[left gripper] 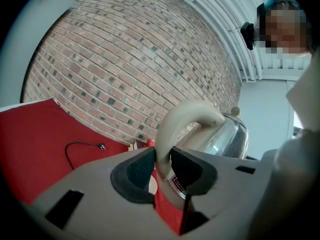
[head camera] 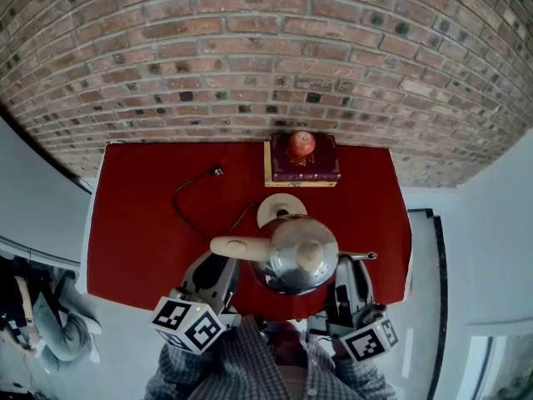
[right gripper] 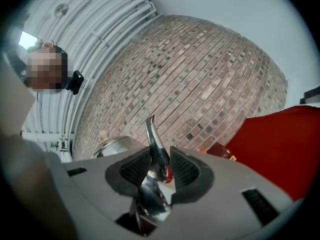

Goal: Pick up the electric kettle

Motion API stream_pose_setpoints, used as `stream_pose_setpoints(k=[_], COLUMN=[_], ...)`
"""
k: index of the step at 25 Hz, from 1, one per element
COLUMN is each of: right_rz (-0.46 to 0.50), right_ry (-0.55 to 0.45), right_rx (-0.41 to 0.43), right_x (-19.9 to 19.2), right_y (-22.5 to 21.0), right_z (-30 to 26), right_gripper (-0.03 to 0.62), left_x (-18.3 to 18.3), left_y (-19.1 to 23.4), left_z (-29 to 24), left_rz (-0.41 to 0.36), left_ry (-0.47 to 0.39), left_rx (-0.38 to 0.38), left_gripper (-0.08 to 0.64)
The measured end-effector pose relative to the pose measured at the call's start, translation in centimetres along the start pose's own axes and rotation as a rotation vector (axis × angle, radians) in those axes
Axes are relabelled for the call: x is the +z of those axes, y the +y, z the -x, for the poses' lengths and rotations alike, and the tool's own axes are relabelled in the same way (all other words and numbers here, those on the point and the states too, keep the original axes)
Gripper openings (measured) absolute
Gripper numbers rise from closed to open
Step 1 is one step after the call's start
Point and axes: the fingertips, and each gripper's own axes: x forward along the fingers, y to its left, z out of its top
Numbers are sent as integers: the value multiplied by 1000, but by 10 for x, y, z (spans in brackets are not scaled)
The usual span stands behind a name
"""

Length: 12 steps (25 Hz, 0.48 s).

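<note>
electric kettle [head camera: 291,261] lid on, contents unseen | left tongs [left gripper: 162,158] clenched on handle [left gripper: 190,115], 9 o'clock | right tongs [right gripper: 159,163] clenched on spout [right gripper: 156,151], 3 o'clock

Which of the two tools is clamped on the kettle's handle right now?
The left tool: its pads squeeze the beige handle. The right tool instead pinches the shiny spout on the opposite side.

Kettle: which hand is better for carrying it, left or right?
Left, probably. The left gripper has its fingers shut on the thick handle of the kettle; the right gripper only pinches the thin metal spout.
</note>
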Motion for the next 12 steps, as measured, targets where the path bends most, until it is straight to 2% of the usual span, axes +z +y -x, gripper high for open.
stream_pose_setpoints(k=[12], right_rz=[-1], right_ry=[7], right_rx=[-6], right_x=[-2], right_y=[-4], right_z=[-2], right_gripper=[121], left_x=[-3], left_y=[2], left_z=[-2], left_rz=[4], left_ry=[2], left_rx=[1], left_gripper=[110])
